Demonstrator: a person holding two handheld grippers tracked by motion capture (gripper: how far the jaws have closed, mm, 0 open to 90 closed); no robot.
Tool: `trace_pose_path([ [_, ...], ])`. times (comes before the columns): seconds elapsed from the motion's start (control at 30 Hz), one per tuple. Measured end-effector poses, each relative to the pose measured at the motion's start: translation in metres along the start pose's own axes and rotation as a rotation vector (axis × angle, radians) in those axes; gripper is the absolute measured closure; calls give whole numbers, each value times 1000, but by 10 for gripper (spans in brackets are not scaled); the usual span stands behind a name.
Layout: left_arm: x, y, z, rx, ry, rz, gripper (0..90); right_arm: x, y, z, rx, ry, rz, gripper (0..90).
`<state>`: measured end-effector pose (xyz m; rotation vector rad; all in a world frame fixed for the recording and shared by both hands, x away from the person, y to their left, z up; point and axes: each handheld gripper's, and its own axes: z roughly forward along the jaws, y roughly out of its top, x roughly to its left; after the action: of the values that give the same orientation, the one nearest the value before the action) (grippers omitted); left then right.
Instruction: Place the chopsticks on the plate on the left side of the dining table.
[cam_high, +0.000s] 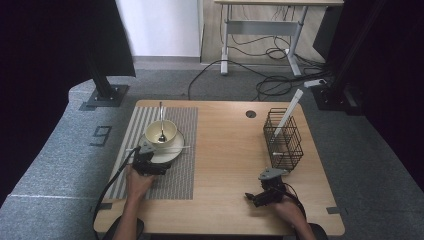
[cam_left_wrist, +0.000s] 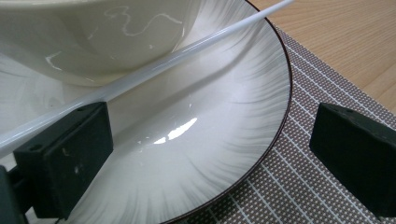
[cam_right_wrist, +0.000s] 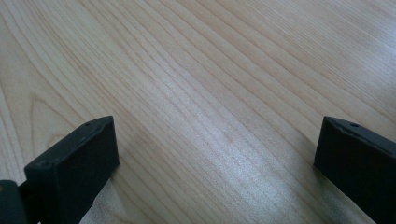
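From above, your left gripper sits at the plate's six o'clock, the white chopstick lying across it. Its own view: jaws spread, chopstick ungrasped. Your right gripper, released, faces bare table.

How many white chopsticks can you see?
2. One white chopstick lies across the plate in front of the bowl, near the left gripper. The other stands tilted in the black wire basket. More could be hidden.
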<state>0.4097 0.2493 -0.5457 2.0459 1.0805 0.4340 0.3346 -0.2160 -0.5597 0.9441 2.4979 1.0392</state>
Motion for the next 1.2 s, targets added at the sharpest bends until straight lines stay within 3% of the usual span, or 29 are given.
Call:
trace_pose_path([
  [0.67, 0, 1, 0, -8, -2, 4, 0, 0, 0, 0, 0, 0, 0, 0],
  [1.2, -20, 7, -7, -21, -56, 61, 0, 0, -1, -1, -1, 3, 0, 0],
])
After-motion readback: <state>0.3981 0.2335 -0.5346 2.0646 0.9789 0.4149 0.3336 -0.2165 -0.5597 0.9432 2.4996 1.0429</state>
